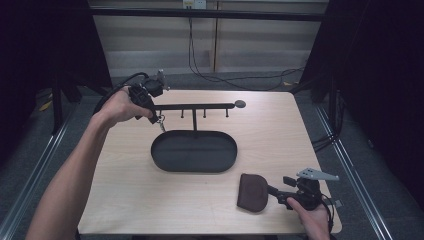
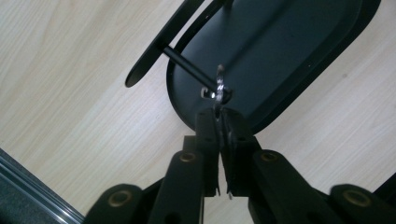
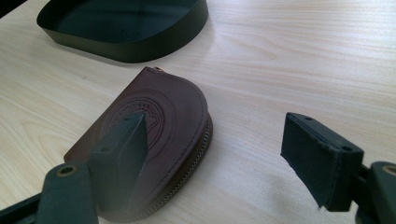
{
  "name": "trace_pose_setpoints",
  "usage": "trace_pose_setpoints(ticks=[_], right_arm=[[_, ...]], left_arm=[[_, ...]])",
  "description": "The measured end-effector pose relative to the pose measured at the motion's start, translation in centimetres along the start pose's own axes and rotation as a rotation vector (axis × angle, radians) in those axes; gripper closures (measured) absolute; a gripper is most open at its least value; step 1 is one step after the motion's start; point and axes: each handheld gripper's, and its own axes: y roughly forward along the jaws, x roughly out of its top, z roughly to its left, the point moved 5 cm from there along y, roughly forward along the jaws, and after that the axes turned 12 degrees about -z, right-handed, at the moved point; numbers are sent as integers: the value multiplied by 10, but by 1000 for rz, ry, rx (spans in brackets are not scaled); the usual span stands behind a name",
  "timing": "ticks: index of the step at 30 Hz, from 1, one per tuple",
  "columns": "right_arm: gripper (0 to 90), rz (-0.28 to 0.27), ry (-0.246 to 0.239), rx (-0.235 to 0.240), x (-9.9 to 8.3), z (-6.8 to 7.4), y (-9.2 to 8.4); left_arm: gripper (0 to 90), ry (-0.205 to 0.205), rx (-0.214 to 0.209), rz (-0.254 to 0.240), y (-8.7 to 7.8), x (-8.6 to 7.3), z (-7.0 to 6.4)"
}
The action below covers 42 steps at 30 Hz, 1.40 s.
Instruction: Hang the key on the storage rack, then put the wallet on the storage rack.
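Right hand (image 1: 315, 215) rests by pouch (image 1: 253, 192); left hand (image 1: 121, 106) raised at rack (image 1: 197, 106).

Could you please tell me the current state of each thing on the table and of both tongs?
Left tongs: shut on the key ring, at a peg of the stand's bar.
Key ring: hanging around the peg, pinched from below.
Stand: upright in its tray.
Tray: lying flat.
Brown pouch: lying flat, closed.
Right tongs: open, one jaw over the pouch.

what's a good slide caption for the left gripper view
Left gripper, jaws shut on a key ring, hooks it over a peg of the black rack above the oval tray.
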Motion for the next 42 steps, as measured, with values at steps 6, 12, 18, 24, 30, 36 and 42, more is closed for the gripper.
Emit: trace_pose_setpoints(ticks=[6,12,18,24,30,36,42], right_arm=[[225,7,4,4,0,1,2],[225,5,2,5,0,0,2],[225,4,-4,-2,0,0,0],[225,15,-12,-2,0,1,2],[225,17,-6,5,1,1,5],[225,12,-1,0,1,1,4],[232,9,-11,2,1,2,3]], left_arm=[[840,-2,-17,-18,-3,-5,3],[726,-21,-40,-63,-3,-15,0],[661,-46,-40,-107,-2,-25,-2],[535,-106,-48,-187,-4,-37,-6],[402,-125,-46,-237,-5,-53,-9],[282,-148,-32,-296,-6,-68,-8],[171,-143,-49,-373,-2,-85,-13]])
